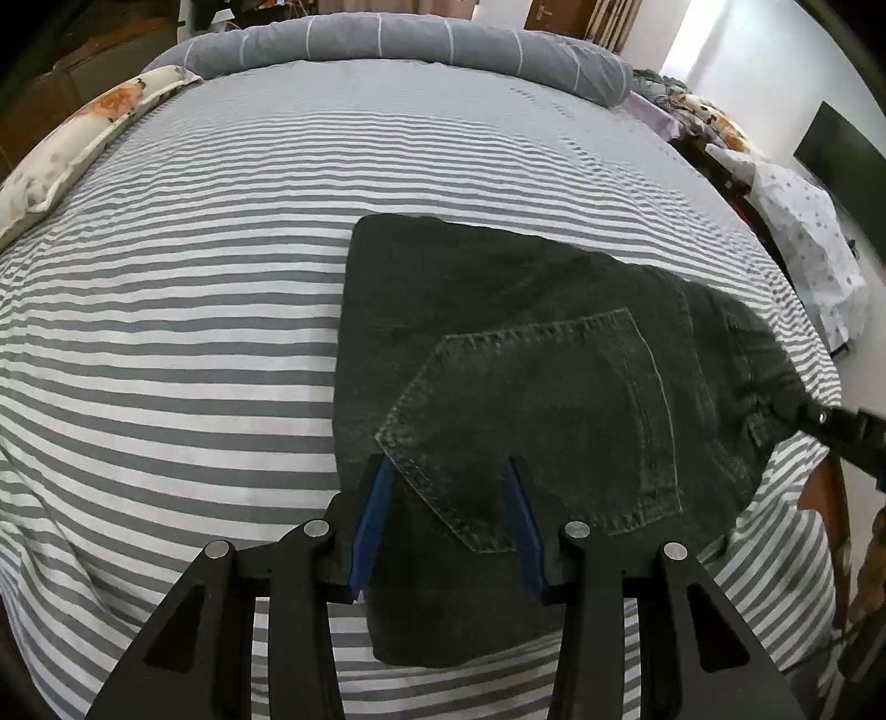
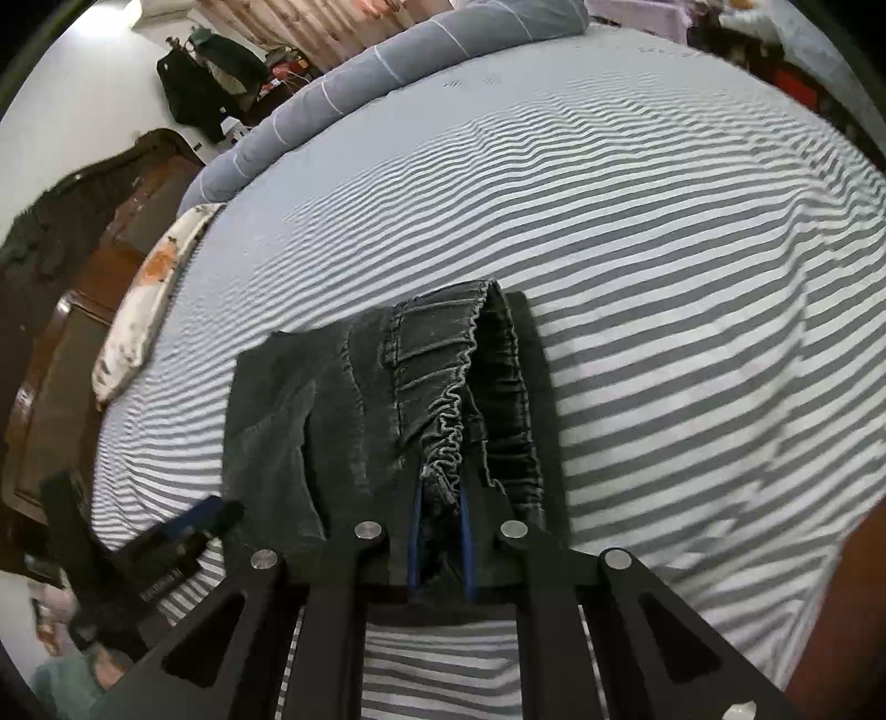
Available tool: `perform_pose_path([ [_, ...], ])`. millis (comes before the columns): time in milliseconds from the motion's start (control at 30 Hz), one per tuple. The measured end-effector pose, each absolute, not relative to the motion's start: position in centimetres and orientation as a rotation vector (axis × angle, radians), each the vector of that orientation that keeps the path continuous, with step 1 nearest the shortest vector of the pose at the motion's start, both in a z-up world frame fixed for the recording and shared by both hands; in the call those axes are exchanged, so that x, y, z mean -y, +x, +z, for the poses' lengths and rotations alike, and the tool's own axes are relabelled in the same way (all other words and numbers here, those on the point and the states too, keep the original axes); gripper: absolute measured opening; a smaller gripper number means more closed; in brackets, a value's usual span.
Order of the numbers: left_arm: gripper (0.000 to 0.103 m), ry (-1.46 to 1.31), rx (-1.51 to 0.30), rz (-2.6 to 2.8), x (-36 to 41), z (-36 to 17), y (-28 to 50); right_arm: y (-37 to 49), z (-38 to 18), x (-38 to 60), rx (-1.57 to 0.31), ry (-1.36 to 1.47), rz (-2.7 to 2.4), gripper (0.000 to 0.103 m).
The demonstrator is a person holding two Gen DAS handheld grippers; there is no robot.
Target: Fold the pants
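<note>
Dark grey denim pants [image 1: 498,343] lie partly folded on the striped bed sheet [image 1: 166,310], back pocket up. My left gripper [image 1: 446,471] is open, its blue pads either side of the pocket's lower corner, just above the cloth. My right gripper [image 2: 441,498] is shut on the elasticated waistband [image 2: 448,421] and lifts that end; it also shows in the left wrist view [image 1: 814,415] at the pants' right end. The pants [image 2: 310,410] spread left of the held waistband. The left gripper [image 2: 205,515] shows blurred at lower left.
A grey striped bolster [image 1: 415,39] lies along the far edge of the bed. A floral pillow [image 1: 72,144] sits at the left edge. Clothes are piled beside the bed at right [image 1: 803,232]. A wooden headboard [image 2: 66,310] stands at left.
</note>
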State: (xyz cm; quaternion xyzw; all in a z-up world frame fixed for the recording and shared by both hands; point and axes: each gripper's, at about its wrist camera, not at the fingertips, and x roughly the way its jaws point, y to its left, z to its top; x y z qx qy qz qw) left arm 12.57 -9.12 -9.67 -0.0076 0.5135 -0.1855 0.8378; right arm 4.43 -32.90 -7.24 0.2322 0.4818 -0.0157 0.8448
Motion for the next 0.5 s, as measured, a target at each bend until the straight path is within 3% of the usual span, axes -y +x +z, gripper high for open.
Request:
perform_pose_path([
  [500, 0.045, 0.216, -1.087, -0.347, 11.2, -12.3, 11.7, 5.5, -13.0, 34.2, -1.147, 0.530, -0.091, 0.013],
])
